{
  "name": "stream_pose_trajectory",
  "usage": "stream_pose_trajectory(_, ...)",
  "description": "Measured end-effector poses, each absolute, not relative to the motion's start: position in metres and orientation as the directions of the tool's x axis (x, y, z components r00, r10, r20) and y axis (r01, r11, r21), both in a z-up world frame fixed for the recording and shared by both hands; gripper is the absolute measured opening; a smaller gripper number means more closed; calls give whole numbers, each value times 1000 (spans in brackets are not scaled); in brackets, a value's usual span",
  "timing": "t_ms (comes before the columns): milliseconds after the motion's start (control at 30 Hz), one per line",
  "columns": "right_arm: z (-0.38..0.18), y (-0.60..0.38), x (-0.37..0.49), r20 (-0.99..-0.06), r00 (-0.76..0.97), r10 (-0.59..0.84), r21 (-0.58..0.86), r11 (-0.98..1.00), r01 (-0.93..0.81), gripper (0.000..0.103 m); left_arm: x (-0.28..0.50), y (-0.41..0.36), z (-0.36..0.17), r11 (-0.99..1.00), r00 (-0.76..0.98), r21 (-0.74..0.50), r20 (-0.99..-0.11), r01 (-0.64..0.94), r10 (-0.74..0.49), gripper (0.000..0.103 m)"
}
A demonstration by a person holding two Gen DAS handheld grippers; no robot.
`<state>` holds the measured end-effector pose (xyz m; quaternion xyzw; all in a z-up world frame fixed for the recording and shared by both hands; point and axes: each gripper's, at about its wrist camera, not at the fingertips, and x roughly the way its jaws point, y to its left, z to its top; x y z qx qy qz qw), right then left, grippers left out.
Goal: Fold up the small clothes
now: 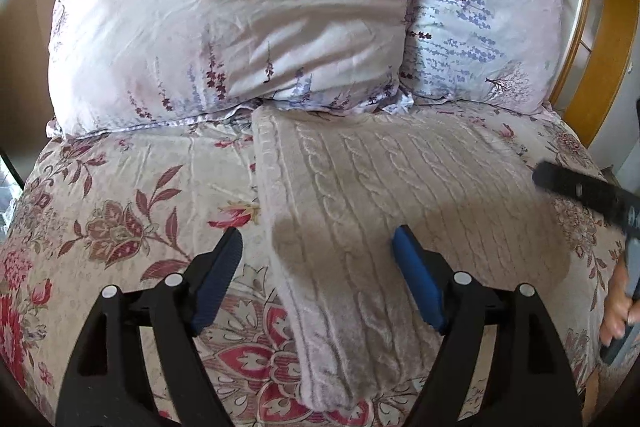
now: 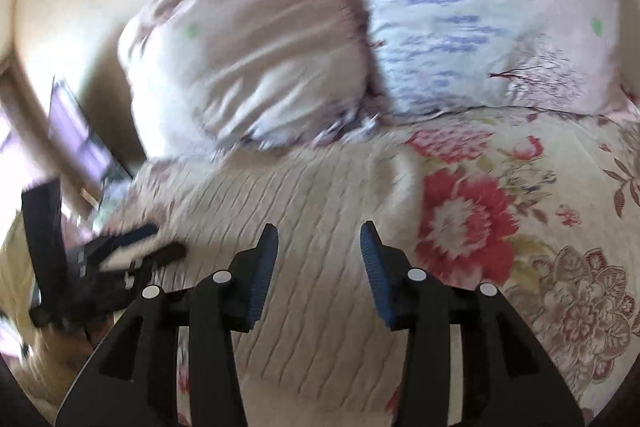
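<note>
Left tool (image 1: 318,247) gapes empty over the sweater (image 1: 400,187); right tool (image 2: 319,239) half-open, empty; pinch its near edge squarely, fold towards the pillows (image 1: 224,27).

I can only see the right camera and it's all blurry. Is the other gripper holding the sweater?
Observer: No. The left gripper is open, with the sweater's left edge between its fingers, not pinched.
Operator: What does the sweater look like?
Observer: It's pale cable knit, lying flat, with its far edge up by the pillows.
Operator: What's behind the pillows?
Observer: On the right, a yellow wood panel.
</note>
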<state>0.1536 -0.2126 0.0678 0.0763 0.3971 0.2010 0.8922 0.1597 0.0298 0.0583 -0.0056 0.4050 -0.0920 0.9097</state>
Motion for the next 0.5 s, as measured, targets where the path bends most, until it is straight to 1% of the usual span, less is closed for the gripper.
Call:
stream_pose_trajectory(67, 49, -207, 151, -750, 565, 343, 228, 937, -267, 45, 158, 32, 51, 983, 640, -99, -748, 156, -177, 79)
stream_pose_trajectory(100, 43, -207, 149, -762, 561, 323, 213, 943, -254, 45, 157, 33, 47, 982, 634, -109, -752, 153, -182, 80)
stream_pose_trajectory(233, 35, -210, 140, -761, 578, 293, 203, 955, -216, 45, 153, 35, 36, 977, 623, -158, -752, 142, -213, 80)
stream_pose_trajectory(367, 28, -203, 131, -764, 605, 223, 138, 973, -185, 45, 148, 36, 29, 972, 614, -194, -754, 133, -234, 80)
stream_pose_trajectory(433, 28, -200, 129, -759, 617, 208, 118, 976, -183, 46, 147, 38, 25, 969, 616, -210, -748, 132, -246, 80)
stream_pose_trajectory(500, 37, -205, 126, -750, 627, 212, 133, 976, -171, 46, 147, 41, 28, 965, 619, -226, -741, 134, -260, 80)
